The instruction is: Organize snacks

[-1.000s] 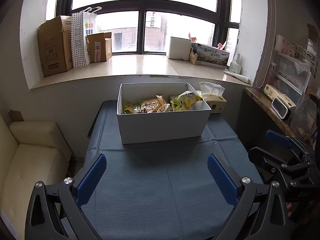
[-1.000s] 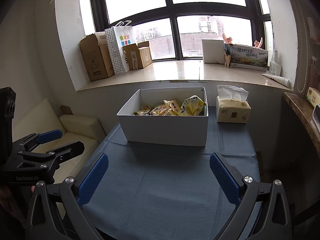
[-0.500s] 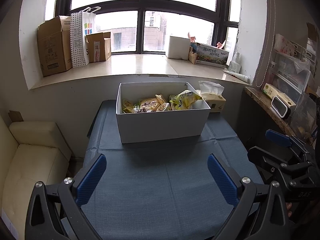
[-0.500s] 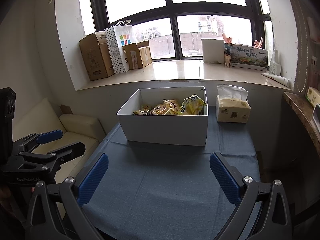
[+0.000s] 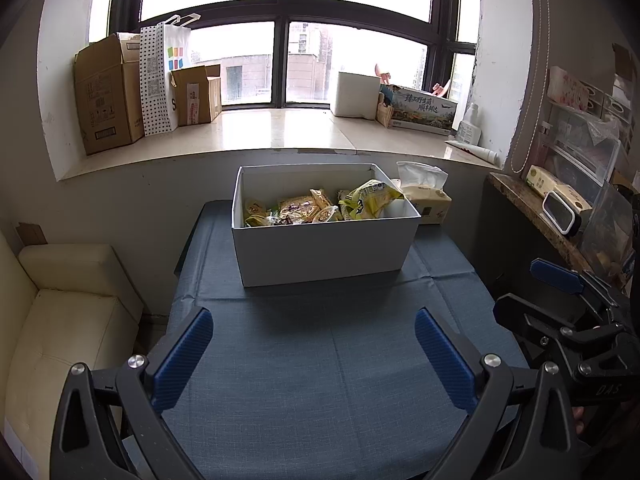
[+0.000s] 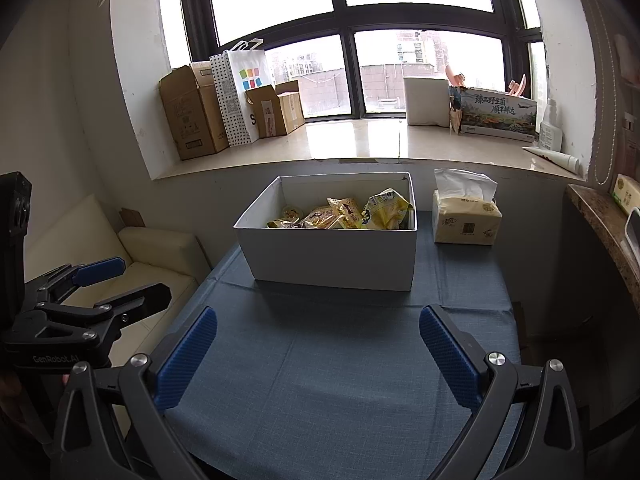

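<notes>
A white box [image 5: 324,250] [image 6: 332,256] stands at the far end of the table, on a blue cloth [image 5: 320,380] [image 6: 320,376]. Inside it lie several snack packets [image 5: 298,210] [image 6: 332,214], with a large yellow bag [image 5: 370,200] [image 6: 386,208] at the right end. My left gripper [image 5: 314,346] hovers open over the near part of the cloth, nothing between its blue pads. My right gripper [image 6: 318,344] is likewise open and empty, well short of the box. Each gripper shows at the edge of the other's view: the right gripper [image 5: 556,292] and the left gripper [image 6: 116,280].
A tissue box [image 5: 426,200] [image 6: 466,218] stands right of the white box. A cream sofa [image 5: 60,312] [image 6: 152,256] lies left of the table. Cardboard boxes [image 5: 108,96] and a dotted bag [image 5: 162,80] line the windowsill. A stone shelf [image 5: 536,220] with clutter runs along the right.
Both views have barely shifted; the left gripper has crept slightly forward toward the box. Both grippers stay open and empty.
</notes>
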Motion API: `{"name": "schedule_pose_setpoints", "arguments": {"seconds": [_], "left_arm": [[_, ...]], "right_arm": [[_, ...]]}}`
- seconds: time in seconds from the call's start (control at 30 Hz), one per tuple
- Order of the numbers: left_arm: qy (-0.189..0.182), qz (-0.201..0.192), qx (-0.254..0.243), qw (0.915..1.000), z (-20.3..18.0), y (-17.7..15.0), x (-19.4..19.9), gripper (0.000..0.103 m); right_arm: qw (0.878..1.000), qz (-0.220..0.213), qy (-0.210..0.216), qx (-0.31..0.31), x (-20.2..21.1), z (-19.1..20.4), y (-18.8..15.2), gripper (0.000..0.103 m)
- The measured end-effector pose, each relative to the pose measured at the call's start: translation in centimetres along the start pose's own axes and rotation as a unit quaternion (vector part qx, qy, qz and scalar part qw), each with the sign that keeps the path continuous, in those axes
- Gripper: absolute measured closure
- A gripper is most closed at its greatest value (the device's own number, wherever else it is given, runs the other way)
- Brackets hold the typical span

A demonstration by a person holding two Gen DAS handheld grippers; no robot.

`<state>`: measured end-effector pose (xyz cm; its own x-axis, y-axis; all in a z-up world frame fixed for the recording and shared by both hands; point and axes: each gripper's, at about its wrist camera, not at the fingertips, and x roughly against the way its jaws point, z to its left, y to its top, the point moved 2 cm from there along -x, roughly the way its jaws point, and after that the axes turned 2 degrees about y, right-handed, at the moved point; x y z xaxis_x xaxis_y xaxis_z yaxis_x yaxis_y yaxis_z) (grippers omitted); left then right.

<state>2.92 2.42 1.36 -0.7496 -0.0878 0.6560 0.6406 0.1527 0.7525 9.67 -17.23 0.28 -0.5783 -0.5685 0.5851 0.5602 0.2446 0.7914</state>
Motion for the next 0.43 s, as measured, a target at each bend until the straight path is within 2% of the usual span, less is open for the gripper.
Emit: {"name": "schedule_pose_setpoints", "arguments": {"seconds": [0.43], "left_arm": [[-0.003,0.002,-0.003,1.0000,-0.23,-0.11,-0.29,0.000]], "right_arm": [[1.000,0.002,0.001,0.000,0.02,0.00,-0.07,0.000]]}}
